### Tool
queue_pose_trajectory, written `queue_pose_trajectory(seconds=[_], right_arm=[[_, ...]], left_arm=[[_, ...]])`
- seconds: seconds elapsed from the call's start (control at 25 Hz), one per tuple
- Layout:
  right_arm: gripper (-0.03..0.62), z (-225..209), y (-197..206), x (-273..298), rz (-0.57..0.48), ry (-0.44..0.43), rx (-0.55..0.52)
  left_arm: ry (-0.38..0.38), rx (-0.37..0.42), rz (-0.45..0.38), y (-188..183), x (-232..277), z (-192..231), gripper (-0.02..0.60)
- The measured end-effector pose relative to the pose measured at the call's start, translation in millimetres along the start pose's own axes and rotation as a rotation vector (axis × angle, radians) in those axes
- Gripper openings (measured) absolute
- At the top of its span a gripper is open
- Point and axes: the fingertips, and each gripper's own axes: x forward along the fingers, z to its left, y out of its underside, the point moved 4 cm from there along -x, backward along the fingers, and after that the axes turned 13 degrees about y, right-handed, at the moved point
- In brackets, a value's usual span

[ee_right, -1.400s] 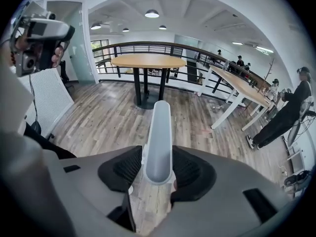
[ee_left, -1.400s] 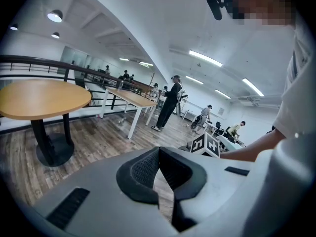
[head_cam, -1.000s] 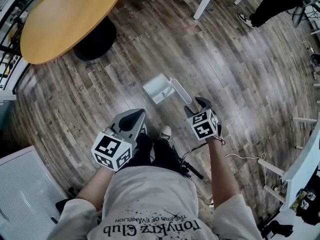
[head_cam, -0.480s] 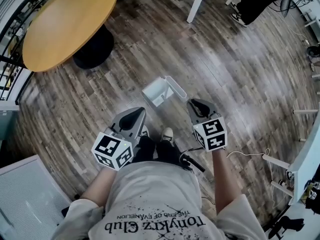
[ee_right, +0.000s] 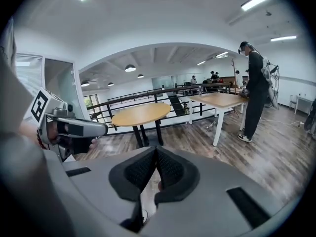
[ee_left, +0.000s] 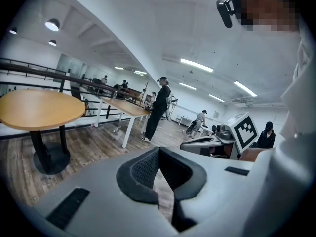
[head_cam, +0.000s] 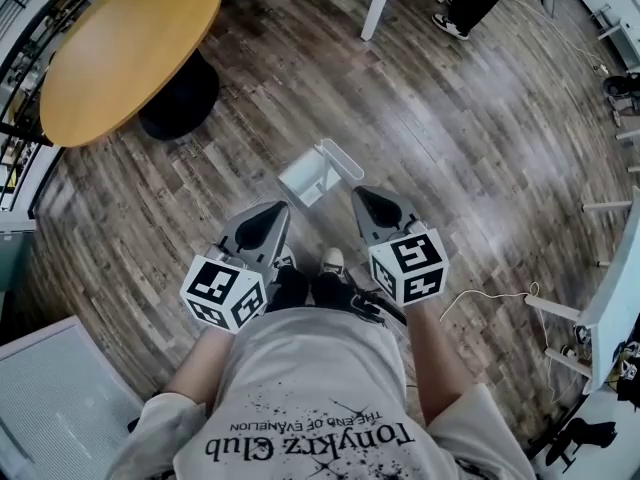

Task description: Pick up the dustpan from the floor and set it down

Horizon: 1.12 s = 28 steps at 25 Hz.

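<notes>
Dustpan (head_cam: 316,174): white, lying on the wooden floor (head_cam: 480,168), ahead of the person's shoe (head_cam: 331,262). In the head view it sits just beyond and between the two gripper tips, touching neither.
Left gripper (head_cam: 270,218): held above the floor at the person's left, pointing forward and slightly down. In its own view (ee_left: 159,154) the jaws are together, the dark ribbed pads meeting at the tip with nothing between them.
Right gripper (head_cam: 365,200): held above the floor at the person's right, angled towards the dustpan. In its own view (ee_right: 156,152) the jaws are together, pad against pad, with nothing caught between them.
Marker cubes: one on the rear of the left gripper (head_cam: 222,293), one on the rear of the right (head_cam: 408,266).
Round table (head_cam: 125,48): yellow top on a dark base, well apart from the dustpan, to the upper left.
Standing person (ee_right: 254,93): dark clothes, beside a long white-legged table (ee_right: 222,100), far from the grippers.
</notes>
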Motion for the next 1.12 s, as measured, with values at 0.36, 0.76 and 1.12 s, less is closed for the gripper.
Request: queue_pose_trajectory(seconds=[0.36, 0.76, 1.12], right_arm=[[0.025, 14, -11, -8, -0.045, -0.019, -0.024], [0.025, 17, -12, -6, -0.05, -0.024, -0.019], [0.025, 20, -13, -5, -0.055, -0.013, -0.019]], left_arm=[[0.011, 0.003, -0.004, -2, -1, -6, 0.021], [0.016, 0.005, -0.001, -3, 0, -7, 0.021], [0.022, 0.009, -0.004, -4, -5, -3, 0.021]])
